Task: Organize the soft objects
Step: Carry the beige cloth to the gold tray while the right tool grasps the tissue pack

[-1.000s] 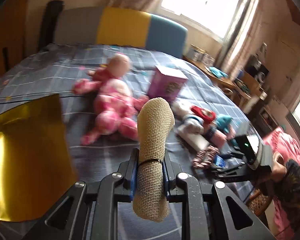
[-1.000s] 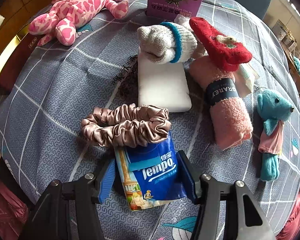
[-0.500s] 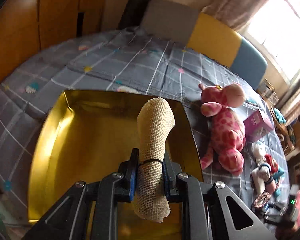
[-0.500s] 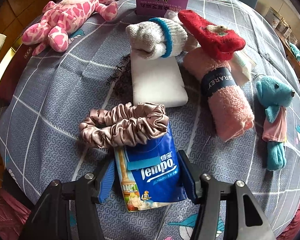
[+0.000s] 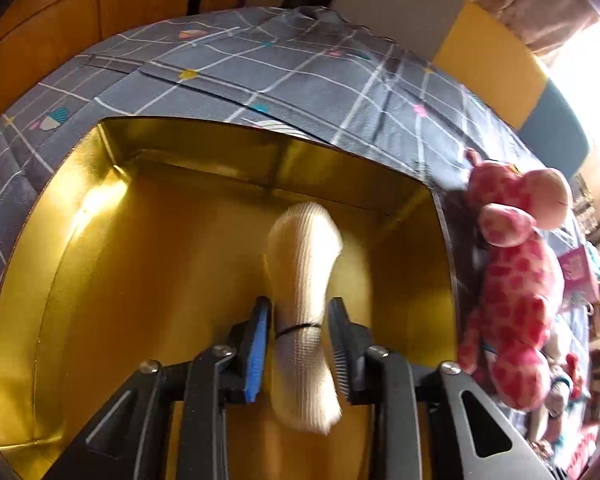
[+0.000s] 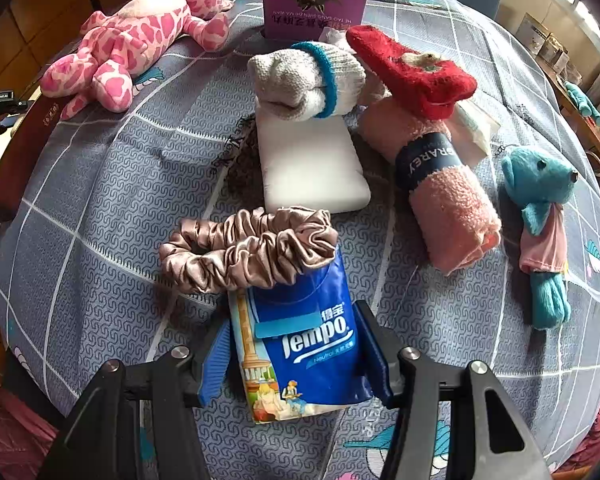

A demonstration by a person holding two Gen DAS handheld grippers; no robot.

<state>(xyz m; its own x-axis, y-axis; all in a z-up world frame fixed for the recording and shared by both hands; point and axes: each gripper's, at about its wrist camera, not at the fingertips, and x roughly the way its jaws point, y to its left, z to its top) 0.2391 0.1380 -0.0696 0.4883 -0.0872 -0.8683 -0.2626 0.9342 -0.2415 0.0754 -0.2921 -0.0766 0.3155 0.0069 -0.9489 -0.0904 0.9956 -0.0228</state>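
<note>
Two grippers show: the left gripper [image 5: 298,354], over the gold box [image 5: 80,280], has spread, its pads off the bandage roll [image 5: 302,320]; beside the box's right wall, a pink giraffe [image 5: 518,280]. The right gripper [image 6: 296,354] pinches a tissue pack [image 6: 300,340].

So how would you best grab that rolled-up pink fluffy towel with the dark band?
Probably across the middle of the rolled pink fluffy towel, at or just below its dark paper band, from above, fingers on its two long sides. The roll lies flat and slanted; the red fuzzy sock covers its far end, so the near half is freer.
</note>
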